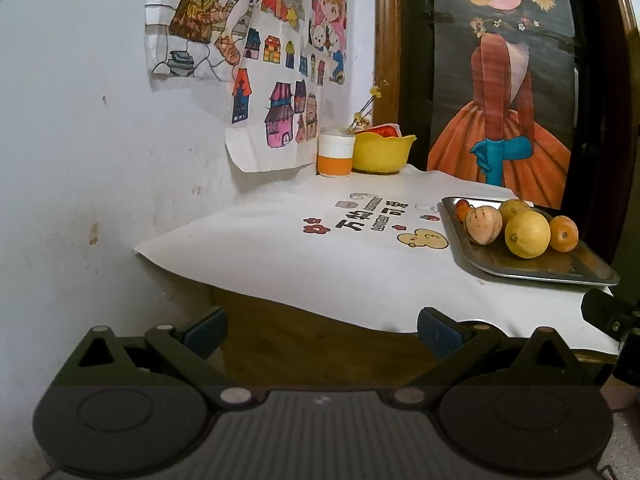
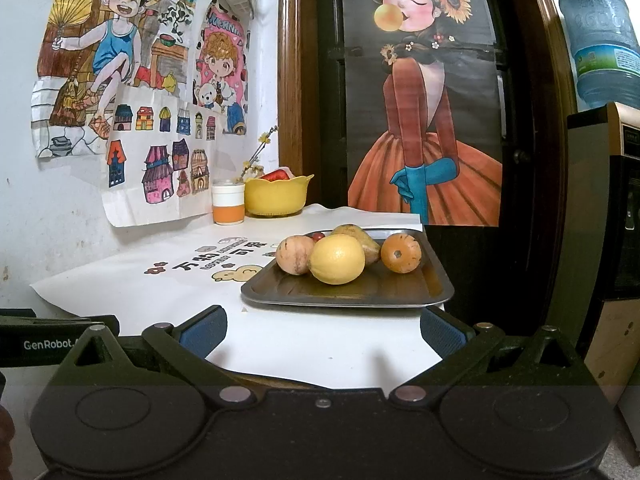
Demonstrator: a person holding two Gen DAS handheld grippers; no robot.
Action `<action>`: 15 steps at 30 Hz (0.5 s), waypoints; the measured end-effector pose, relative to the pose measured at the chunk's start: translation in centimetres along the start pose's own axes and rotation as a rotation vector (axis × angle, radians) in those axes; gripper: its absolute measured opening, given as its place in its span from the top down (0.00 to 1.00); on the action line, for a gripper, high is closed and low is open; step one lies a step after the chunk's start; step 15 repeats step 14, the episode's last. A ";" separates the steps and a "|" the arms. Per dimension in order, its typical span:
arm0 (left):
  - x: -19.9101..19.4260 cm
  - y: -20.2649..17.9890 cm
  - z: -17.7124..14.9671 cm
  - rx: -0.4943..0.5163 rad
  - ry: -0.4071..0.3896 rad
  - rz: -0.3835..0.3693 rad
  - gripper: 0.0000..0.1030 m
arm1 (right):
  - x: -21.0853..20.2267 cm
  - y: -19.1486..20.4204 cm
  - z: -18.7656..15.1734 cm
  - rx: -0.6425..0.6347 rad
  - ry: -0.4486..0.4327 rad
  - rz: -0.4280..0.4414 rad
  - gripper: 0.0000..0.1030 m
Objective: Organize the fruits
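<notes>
- The left gripper (image 1: 320, 332) is held wide, nothing between its blue-padded fingers (image 1: 206, 330); it is kept low, off the near edge of the table (image 1: 280, 312).
- The right gripper (image 2: 322, 330) is likewise spread wide and empty, its fingers (image 2: 442, 332) poised over the white cloth (image 2: 312, 344) just short of the metal tray (image 2: 348, 292).
- The fruits are all gathered on the tray: a yellow lemon (image 2: 337, 259) at the front, a tan round fruit (image 2: 295, 255) touching it on the left, an orange fruit (image 2: 401, 252) apart on the right.
- From the right wrist view a yellowish pear-shaped fruit (image 2: 356, 236) is seen behind the lemon, with a small red fruit (image 2: 318, 236) at the tray's far side.
- In the left wrist view the tray (image 1: 520, 268) is seen from the side, at the table's right end, and part of the other gripper's body (image 1: 608, 316) is caught beyond it.
- At the table's far corner a yellow bowl (image 2: 278, 196) with something red in it is set beside an orange-and-white cup (image 2: 228, 202).
- Only the right wrist view shows a water jug (image 2: 600, 48) on a dispenser at the far right.
- Drawings (image 1: 264, 60) are pinned to the wall in both views.
</notes>
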State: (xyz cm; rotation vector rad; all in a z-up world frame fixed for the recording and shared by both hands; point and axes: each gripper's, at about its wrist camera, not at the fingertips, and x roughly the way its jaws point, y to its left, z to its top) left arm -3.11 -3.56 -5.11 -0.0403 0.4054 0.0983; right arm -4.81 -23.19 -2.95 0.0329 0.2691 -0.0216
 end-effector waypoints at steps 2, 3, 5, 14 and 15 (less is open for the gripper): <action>0.0 -0.1 0.0 0.003 0.000 -0.001 0.00 | 0.0 0.0 0.0 0.000 0.001 0.000 0.01; 0.0 0.0 0.1 0.005 0.001 -0.001 0.00 | 0.0 0.1 0.0 0.000 0.001 0.000 0.01; 0.1 -0.1 0.1 0.006 0.001 -0.001 0.00 | 0.0 0.1 0.0 0.000 0.001 -0.001 0.01; 0.2 -0.1 0.2 0.006 0.004 -0.001 0.00 | 0.0 0.1 0.1 0.000 0.002 -0.001 0.01; 0.2 -0.1 0.2 0.006 0.004 -0.001 0.00 | 0.0 0.1 0.1 0.000 0.002 -0.001 0.01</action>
